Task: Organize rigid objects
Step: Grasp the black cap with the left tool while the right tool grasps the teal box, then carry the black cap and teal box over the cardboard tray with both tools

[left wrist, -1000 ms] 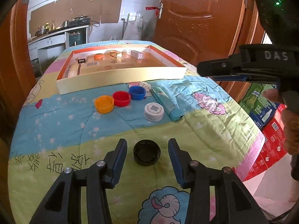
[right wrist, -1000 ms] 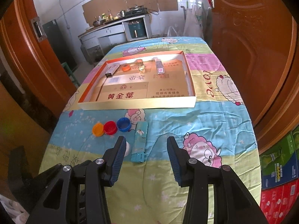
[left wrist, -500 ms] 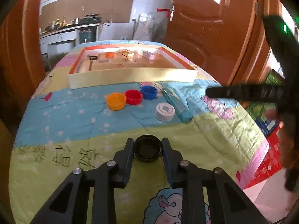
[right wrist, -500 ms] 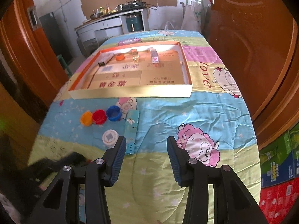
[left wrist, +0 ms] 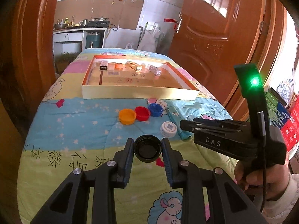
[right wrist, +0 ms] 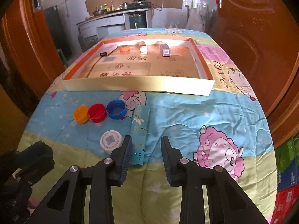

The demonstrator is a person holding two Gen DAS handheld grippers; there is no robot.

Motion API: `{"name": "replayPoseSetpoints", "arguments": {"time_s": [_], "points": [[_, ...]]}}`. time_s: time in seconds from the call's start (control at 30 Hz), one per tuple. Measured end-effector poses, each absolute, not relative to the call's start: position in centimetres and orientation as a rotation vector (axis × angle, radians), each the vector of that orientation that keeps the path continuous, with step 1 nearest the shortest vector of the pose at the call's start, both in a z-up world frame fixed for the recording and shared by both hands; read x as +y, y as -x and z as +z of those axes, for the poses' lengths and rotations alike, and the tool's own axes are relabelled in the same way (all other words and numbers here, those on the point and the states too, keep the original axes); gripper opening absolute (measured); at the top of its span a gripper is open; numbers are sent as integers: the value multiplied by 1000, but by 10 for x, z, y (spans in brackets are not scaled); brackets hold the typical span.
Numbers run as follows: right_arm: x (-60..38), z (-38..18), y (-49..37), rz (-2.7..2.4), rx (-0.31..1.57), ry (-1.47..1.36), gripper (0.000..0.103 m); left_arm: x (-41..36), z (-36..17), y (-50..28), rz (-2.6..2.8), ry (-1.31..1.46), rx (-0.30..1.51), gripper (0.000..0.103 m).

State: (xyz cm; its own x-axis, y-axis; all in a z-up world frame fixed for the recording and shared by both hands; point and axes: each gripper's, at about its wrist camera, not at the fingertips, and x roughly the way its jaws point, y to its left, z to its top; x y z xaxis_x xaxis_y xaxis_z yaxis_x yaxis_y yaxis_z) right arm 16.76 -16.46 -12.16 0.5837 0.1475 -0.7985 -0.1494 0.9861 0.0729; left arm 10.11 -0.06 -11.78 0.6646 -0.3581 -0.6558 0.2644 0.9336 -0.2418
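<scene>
The left gripper (left wrist: 148,150) is pinched on a black cap (left wrist: 148,150), open side up, with a pad pressed against each side of its rim; it is seen just above the cartoon-print quilt (left wrist: 74,127) at the near middle of the left wrist view. The jaws have just been closing, with the cap between them.

The right gripper (right wrist: 146,147) is seen with its fingers spread and nothing pinched. Its jaws have just been closing, and the near end of a teal box (right wrist: 139,130) lies between the fingertips, close to the left one; whether that pad touches the box cannot be told. The right finger stands apart from it. In the left wrist view the right gripper (left wrist: 184,126) is seen from the side, held by a hand (left wrist: 261,179) in a white sleeve, its tips over the same teal box (left wrist: 177,121).

A white cap (right wrist: 111,141) with a printed code lies just left of the teal box. Farther off, 3 caps stand in a touching row, open side up: an orange cap (right wrist: 80,114) on the left, a red cap (right wrist: 97,112) in the middle and a blue cap (right wrist: 116,109) on the right.

Beyond them a shallow tray (right wrist: 138,87) with pale outer walls and an orange inner rim rests on the quilt. Along its far side 4 small things are lined up: a dark-ended box (right wrist: 107,52), an orange lid (right wrist: 124,48), a pale small box (right wrist: 143,49) and a clear-wrapped box (right wrist: 164,49).
</scene>
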Motion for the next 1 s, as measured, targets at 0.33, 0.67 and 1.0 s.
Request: {"name": "replayPoseSetpoints", "arguments": {"time_s": [0.33,0.67,1.0], "points": [[-143,-133,-179,151,965,86,28,13,-123,-107,-332,156,772,30],[-144,-131,-178,140,963,86,22,12,-123,-112,-319,140,779,30],[-156,-84,-166,144,850,50,22,7,-110,-122,-295,116,769,30]]}}
